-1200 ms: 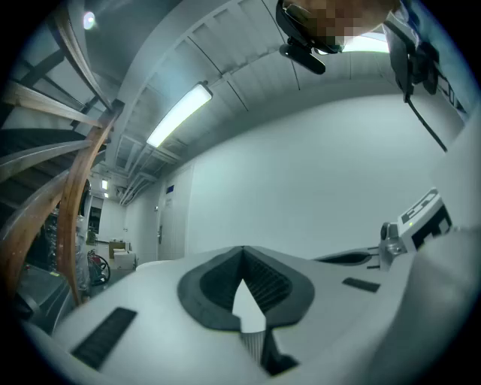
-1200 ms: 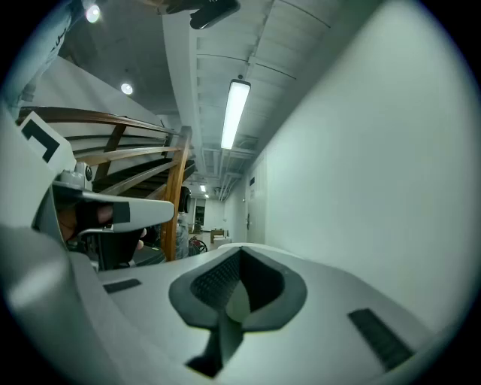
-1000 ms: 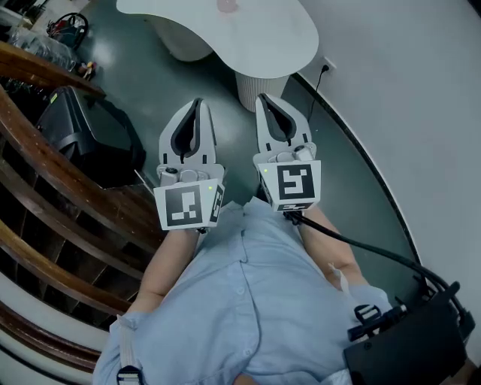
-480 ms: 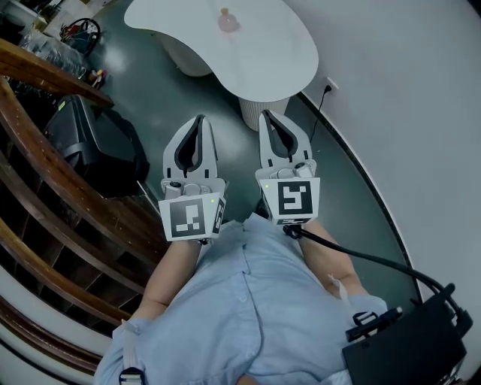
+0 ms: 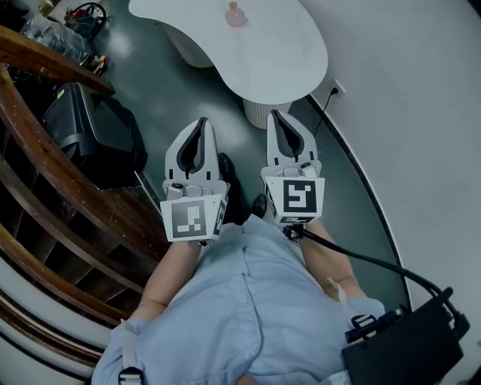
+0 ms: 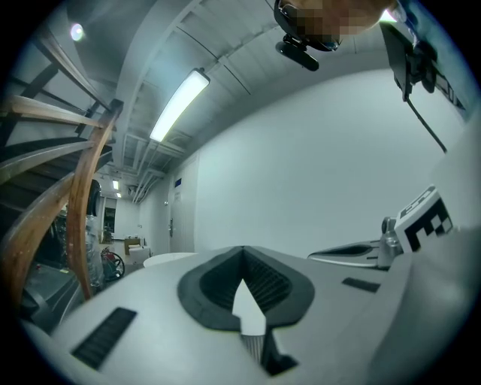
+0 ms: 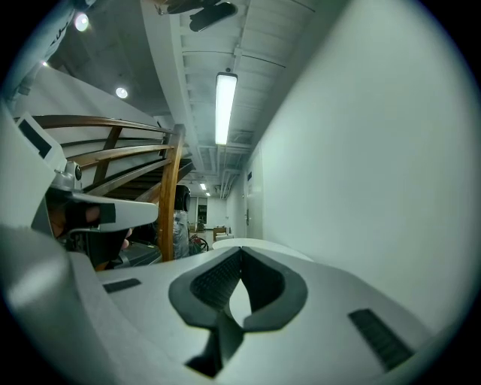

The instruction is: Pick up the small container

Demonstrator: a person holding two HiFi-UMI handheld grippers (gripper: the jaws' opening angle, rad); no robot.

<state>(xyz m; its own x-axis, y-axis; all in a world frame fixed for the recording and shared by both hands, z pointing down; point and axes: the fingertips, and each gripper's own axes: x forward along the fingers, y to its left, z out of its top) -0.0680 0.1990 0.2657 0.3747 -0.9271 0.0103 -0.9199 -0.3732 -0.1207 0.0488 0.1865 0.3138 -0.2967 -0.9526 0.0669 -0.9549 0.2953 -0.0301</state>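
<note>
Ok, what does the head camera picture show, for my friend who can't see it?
Looking down, a person in a light blue shirt holds the left claw and right claw out, both shut and empty. Ahead is a white table with a small pink container on it.

Dark floor (image 5: 188, 90), white curved table (image 5: 278, 53), wooden stair railing (image 5: 45, 59), white wall (image 5: 421, 90)

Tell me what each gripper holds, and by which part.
Nothing. The left gripper and right gripper are both shut and empty; the small container stands untouched on the white table.
</note>
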